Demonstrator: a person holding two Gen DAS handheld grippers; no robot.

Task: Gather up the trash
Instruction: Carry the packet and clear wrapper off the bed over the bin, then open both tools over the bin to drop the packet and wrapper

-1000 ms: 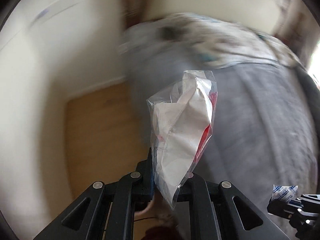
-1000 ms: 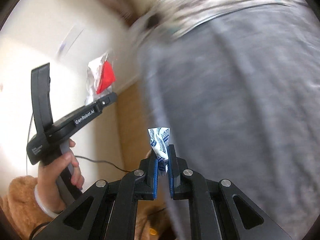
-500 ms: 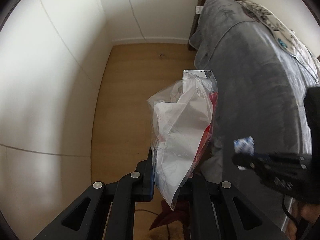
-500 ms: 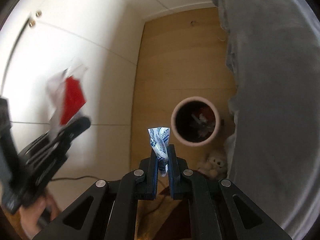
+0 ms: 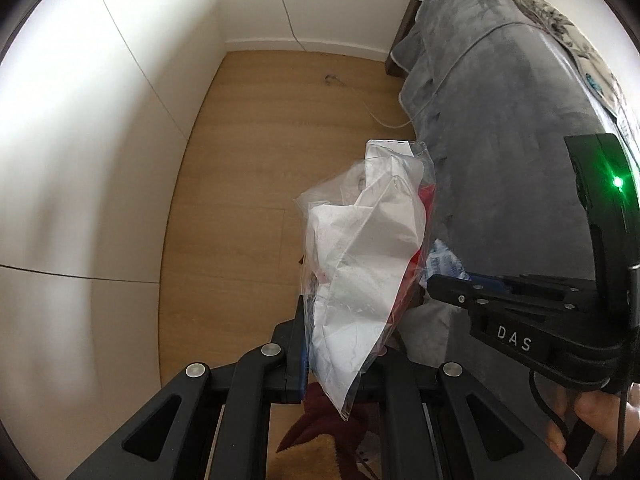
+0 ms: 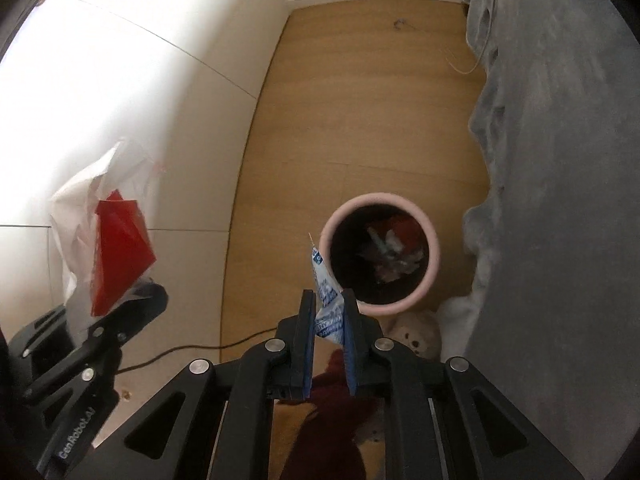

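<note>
We cannot read the print on the blue-and-white sachet, and the pink bin's contents are a dim jumble. The right tongs have just been opening, the sachet between them, its tip at the bin's nine o'clock rim. The left tongs stay clamped on a clear bag of crumpled white paper and something red, which hides the bin
</note>
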